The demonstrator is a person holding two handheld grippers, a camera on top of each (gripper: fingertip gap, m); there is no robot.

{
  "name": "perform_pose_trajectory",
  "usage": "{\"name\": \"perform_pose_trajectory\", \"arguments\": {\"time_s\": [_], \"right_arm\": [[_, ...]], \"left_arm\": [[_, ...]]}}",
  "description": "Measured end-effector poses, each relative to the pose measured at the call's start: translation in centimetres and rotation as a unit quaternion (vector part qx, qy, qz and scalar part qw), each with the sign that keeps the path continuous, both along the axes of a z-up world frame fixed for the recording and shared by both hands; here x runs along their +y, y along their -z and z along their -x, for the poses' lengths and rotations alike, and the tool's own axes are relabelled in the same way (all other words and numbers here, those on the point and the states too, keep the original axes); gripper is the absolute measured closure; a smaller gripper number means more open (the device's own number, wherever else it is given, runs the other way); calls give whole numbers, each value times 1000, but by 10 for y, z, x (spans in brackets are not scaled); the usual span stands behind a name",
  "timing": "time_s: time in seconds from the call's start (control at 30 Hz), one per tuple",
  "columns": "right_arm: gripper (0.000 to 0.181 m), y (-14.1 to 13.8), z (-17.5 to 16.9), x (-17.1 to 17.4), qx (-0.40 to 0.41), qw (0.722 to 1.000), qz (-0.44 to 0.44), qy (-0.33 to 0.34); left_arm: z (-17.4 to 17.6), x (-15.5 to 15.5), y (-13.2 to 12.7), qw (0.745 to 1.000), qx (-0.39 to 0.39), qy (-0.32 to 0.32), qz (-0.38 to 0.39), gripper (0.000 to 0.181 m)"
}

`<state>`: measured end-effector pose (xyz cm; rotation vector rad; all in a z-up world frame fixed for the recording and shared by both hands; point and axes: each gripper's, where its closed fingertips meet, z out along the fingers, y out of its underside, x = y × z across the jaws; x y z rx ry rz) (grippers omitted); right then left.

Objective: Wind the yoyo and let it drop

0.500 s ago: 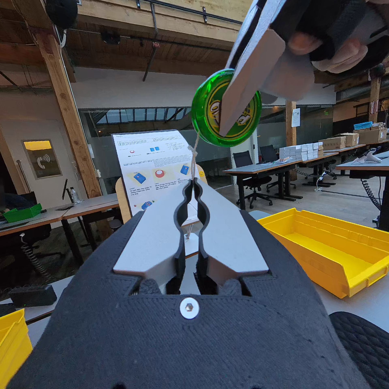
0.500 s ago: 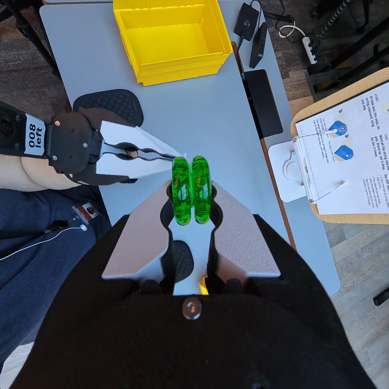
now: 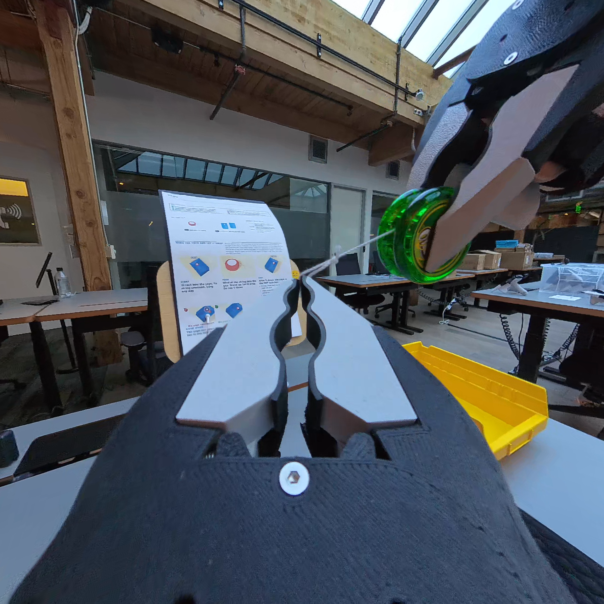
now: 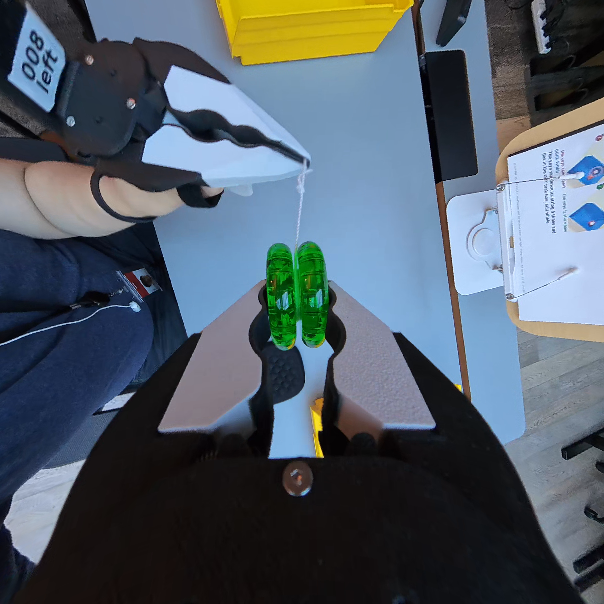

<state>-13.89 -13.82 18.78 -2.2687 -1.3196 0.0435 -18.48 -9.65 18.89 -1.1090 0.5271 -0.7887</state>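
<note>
Bare grey table (image 4: 366, 137) lies open below the yoyo (image 4: 296, 294). A yellow bin (image 4: 310, 29) blocks the far end; a clipboard stand (image 4: 555, 228) borders the right edge.

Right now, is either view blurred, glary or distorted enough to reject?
Left wrist view: right tool and green yoyo slightly motion-blurred, skylight blown out, fisheye bends beams. Right wrist view: yoyo and string sharp, left tool slightly soft, table evenly lit.
</note>
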Motion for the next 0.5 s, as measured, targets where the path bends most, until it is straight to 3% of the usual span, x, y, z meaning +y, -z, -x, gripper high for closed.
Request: {"name": "perform_pose_trajectory", "arguments": {"time_s": [0.23, 0.5], "right_arm": [[154, 24, 16, -27, -25, 998, 32, -52], [154, 17, 39, -26, -57, 989, -89, -106]], "left_arm": [[1, -2, 0, 999, -23, 24, 2, 181], [6, -9, -3, 997, -62, 41, -21, 179]]}}
